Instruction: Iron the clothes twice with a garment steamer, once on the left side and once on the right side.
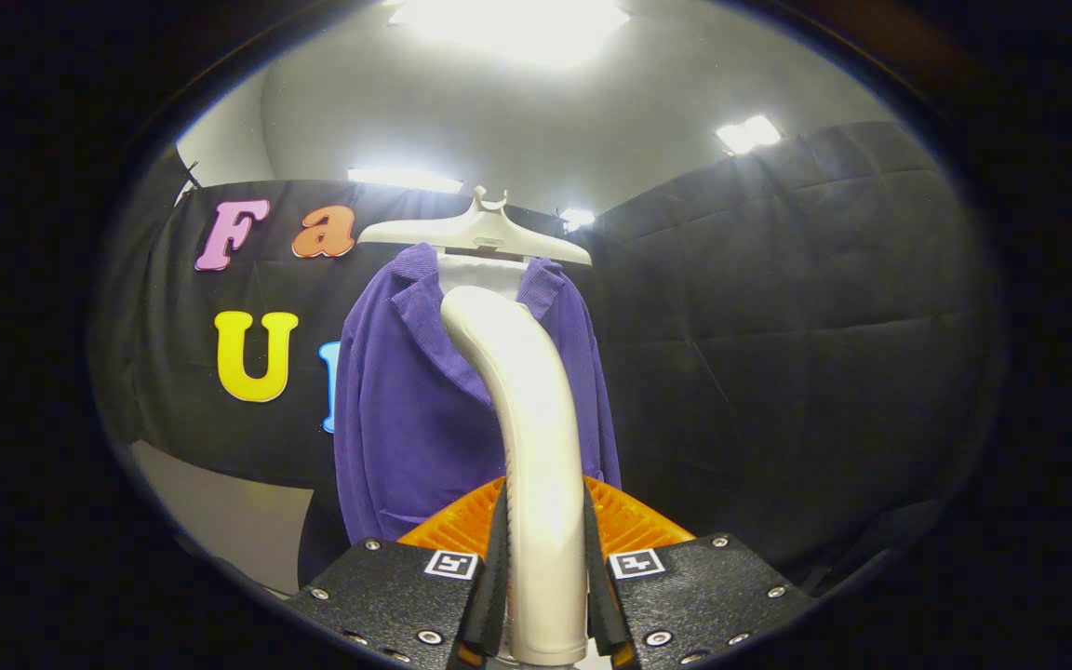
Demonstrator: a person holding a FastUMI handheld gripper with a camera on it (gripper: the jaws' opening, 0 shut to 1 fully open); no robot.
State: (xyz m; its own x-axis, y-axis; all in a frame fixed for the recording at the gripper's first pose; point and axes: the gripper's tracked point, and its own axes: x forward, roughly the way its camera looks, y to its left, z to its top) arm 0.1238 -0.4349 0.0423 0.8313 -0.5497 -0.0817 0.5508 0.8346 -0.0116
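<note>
Count: one steamer (527,419), one jacket (406,419), one hanger (475,231), one gripper (545,596).

The gripper points forward and slightly upward toward the jacket. Its jaws are closed on the steamer handle: one finger (494,577) presses the handle's left flank, the other presses the right flank. The handle stands upright between them and rises well beyond the fingertips, curving to the left at its top. The steamer's head is turned away toward the garment; its face cannot be seen.

The jacket is purple, with a ribbed collar, and hangs on the pale hanger beyond the fingers, directly behind the steamer. A white layer (480,274) shows at the open neck. The steamer's top overlaps the jacket's chest area, near the collar opening. Whether it touches the fabric cannot be told.

Black cloth walls (778,326) stand behind the jacket. Ceiling lights (748,133) are on above.
</note>
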